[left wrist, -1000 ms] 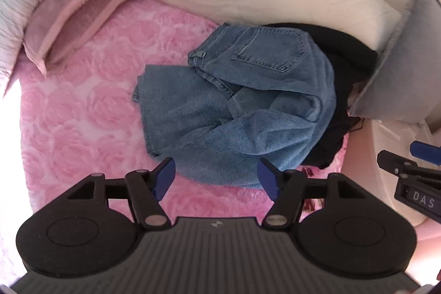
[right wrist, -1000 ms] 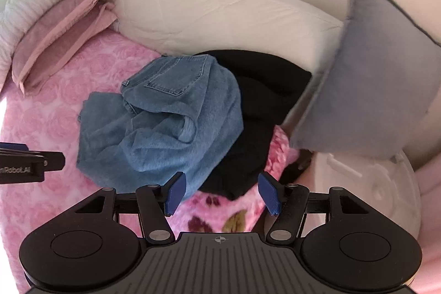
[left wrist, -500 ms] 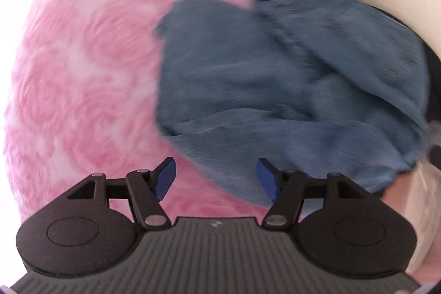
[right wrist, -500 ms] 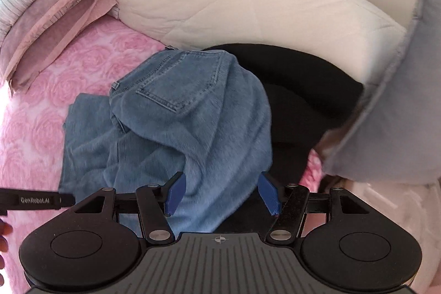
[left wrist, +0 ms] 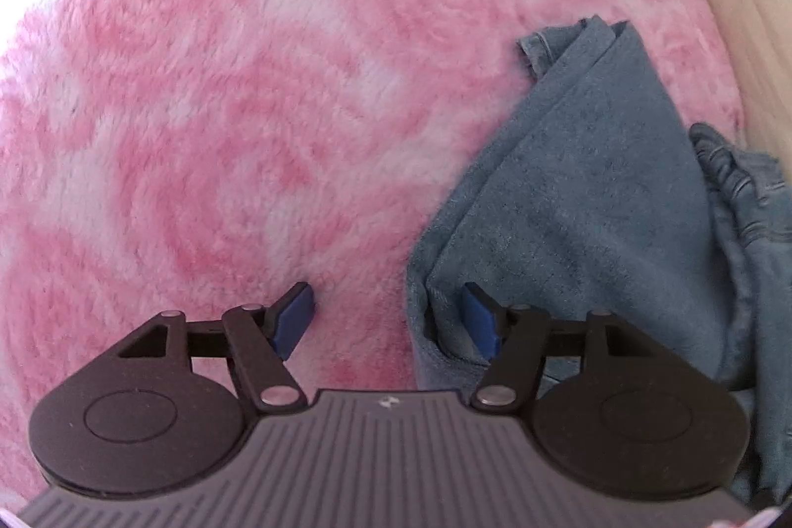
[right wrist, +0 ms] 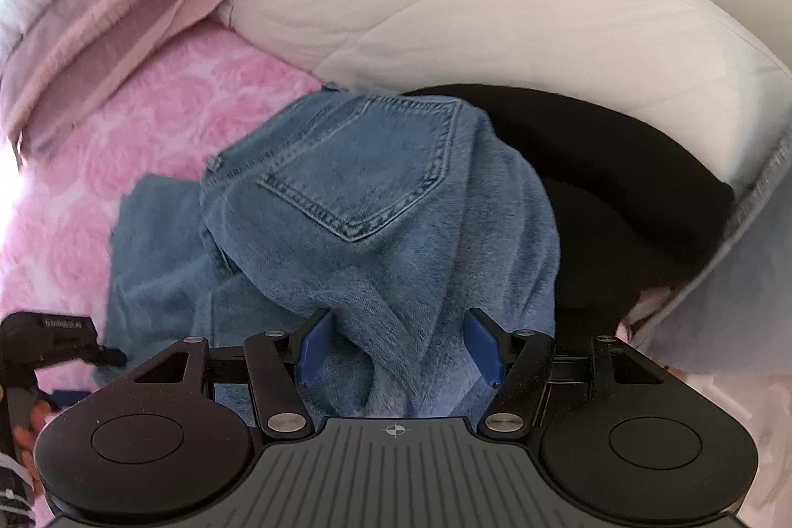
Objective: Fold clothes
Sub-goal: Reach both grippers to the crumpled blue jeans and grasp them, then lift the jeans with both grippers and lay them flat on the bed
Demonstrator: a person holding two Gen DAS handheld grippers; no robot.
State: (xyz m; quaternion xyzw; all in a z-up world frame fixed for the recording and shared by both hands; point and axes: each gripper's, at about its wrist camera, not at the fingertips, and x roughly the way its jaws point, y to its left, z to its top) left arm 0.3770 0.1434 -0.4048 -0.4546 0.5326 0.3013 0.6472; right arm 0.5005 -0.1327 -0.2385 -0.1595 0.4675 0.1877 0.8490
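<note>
A: Start on the left. The left gripper points down at the pink blanket, and its jaws are closing. 1 pad is over bare blanket; the other sits at the edge of the jeans. The denim edge lies between them, but nothing is pinched yet.

B: So what's the risk there?

A: I'd say the jaws could catch blanket pile along with the denim, or take only 1 layer of that folded leg. Then a lift would drag the blanket or let the leg fall open.

B: And the right?

A: The right gripper is spread wide over a ridge of the jeans, low on the heap, with the back pocket further up. Its pads straddle the ridge without pressing, as far as I can see. The jeans lie crumpled on the blanket, partly over a black garment. A grab here might snag that too.

B: What can't you make out?

A: The waistband and hems are buried, so I can't tell which part is which leg. The black garment's shape is unreadable. The left gripper shows only as a dark piece at the right view's left edge.
</note>
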